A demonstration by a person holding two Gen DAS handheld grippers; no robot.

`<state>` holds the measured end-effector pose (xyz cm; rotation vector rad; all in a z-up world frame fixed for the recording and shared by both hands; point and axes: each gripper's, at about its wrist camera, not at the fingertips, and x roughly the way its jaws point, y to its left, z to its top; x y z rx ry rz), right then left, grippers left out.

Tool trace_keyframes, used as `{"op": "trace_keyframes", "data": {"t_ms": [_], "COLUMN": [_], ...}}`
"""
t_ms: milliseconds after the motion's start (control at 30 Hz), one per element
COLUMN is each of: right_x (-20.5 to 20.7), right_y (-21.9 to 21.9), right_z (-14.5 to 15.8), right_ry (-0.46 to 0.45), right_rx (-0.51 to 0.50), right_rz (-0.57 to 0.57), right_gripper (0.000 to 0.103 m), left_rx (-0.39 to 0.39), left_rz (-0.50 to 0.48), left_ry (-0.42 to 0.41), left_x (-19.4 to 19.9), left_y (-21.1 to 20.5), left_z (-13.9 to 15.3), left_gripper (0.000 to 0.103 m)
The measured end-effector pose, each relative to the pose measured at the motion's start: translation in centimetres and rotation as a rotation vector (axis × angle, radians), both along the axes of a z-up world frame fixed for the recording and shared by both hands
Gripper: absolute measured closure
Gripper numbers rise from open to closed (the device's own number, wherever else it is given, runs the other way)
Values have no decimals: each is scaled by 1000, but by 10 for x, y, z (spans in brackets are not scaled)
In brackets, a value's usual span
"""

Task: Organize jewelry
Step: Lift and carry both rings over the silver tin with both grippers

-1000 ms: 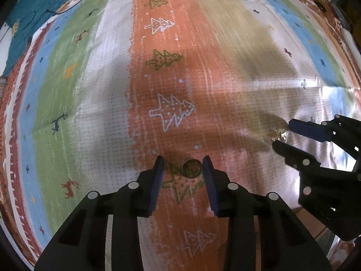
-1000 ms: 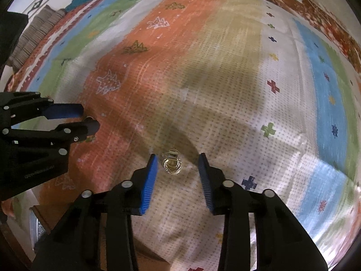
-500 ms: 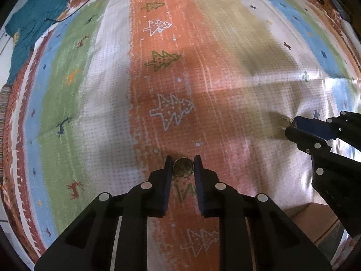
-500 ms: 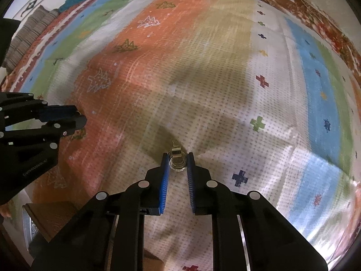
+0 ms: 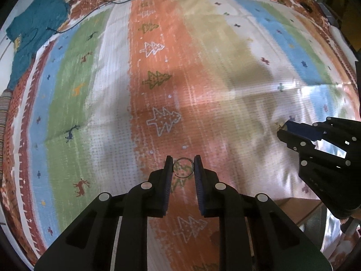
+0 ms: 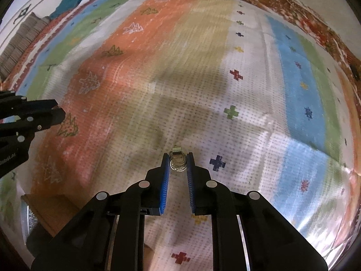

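Observation:
My left gripper (image 5: 182, 166) is shut on a thin metal ring (image 5: 183, 167), held just above the orange stripe of the striped bedspread (image 5: 203, 72). My right gripper (image 6: 178, 161) is shut on a gold coiled earring with a small clasp (image 6: 178, 163), over the white dotted stripe. In the left wrist view the right gripper (image 5: 282, 129) shows at the right edge with the gold piece at its tip. In the right wrist view the left gripper (image 6: 57, 114) shows at the left edge.
A teal garment (image 5: 33, 29) and a black cable (image 5: 108, 2) lie at the far left of the bed. A brown wooden box corner (image 6: 47, 210) sits at the near edge below the grippers; it also shows in the left wrist view (image 5: 297, 207).
Both grippers closed from open onto their pieces, the left on the ring and the right on the earring. Both pieces now sit slightly higher off the cloth.

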<state>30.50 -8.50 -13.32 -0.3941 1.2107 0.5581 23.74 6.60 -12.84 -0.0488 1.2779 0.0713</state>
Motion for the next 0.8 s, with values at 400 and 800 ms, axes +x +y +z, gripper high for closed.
{"op": "trace_keyframes", "data": {"t_ms": [400,800], "right_x": [-12,-27], "right_y": [-17,-32], "right_z": [23,38], "right_ry": [-40,-53], "right_rx": [11,40], "right_rz": [-43,-80], "right_gripper": [87,87], "left_rx": [1,-37], "left_rz": [-25,-33], "left_ry": [-51,-109], "left_x": [-13,-29], "left_y": [-9,-11], "left_z": [21,48], "left_gripper": [85,84]}}
